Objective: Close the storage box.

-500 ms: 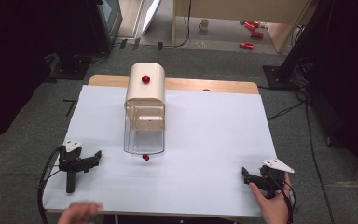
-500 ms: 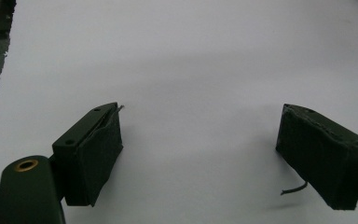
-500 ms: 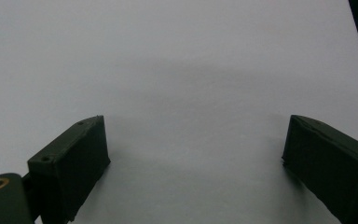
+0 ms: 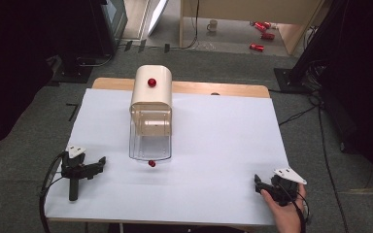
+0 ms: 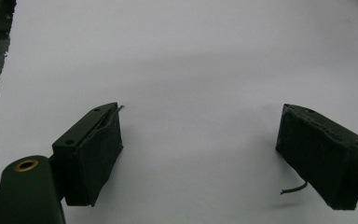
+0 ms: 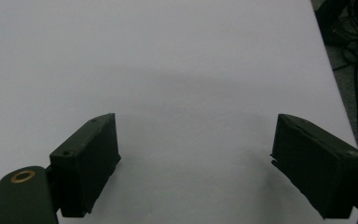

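my left fingers [image 5: 200,154] gape wide, empty, lying on the white worktop [image 4: 213,145] unheld. my right fingers [image 6: 196,163] are also spread, empty, my hand [image 4: 284,208] gripping them. mid-worktop, well apart from both, stands a cream box [image 4: 150,104] with red knobs [image 4: 151,82].

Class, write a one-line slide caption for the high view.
Cream box with clear drawer on white sheet; left gripper lies unheld, right gripper in hand.

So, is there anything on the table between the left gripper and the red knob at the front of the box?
Nothing visible: bare white cover lies between the left gripper and the red knob.
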Motion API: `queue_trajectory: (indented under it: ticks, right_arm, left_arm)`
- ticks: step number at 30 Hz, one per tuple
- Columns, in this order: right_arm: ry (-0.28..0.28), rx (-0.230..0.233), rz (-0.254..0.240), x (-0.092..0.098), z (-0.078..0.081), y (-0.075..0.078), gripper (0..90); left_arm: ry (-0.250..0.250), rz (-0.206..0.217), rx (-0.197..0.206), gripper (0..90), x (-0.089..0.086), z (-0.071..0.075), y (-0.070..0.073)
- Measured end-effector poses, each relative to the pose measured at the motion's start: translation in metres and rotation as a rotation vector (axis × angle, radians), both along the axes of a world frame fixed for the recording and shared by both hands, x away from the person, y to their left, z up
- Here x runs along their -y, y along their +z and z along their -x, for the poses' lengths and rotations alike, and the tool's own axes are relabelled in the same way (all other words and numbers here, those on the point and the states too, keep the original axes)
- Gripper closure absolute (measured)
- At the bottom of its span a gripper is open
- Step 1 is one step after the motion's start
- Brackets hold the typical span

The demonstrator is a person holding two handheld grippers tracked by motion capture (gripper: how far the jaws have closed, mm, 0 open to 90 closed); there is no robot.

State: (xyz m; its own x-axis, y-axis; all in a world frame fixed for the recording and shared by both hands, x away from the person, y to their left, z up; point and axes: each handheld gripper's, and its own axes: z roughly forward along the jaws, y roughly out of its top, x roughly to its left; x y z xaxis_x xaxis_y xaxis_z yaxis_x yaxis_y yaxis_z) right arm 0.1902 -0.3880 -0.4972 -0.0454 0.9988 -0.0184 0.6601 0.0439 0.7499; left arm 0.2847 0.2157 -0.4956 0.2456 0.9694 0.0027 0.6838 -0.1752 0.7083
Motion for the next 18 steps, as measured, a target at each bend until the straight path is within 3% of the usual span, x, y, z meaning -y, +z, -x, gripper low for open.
queue_trajectory:
  ticks: [3, 11, 18]
  right_arm:
    - [0.033, 0.022, -0.033, -0.013, 0.004, 0.010, 14.8]
    - [0.129, 0.068, -0.040, -0.048, 0.006, 0.034, 15.1]
    - [0.217, 0.095, -0.063, -0.077, 0.005, 0.043, 21.5]
  left_arm:
    - [0.000, 0.000, 0.000, 14.2, 0.000, 0.000, 0.000]
    - [0.000, 0.000, 0.000, 14.2, 0.000, 0.000, 0.000]
    - [0.000, 0.000, 0.000, 14.2, 0.000, 0.000, 0.000]
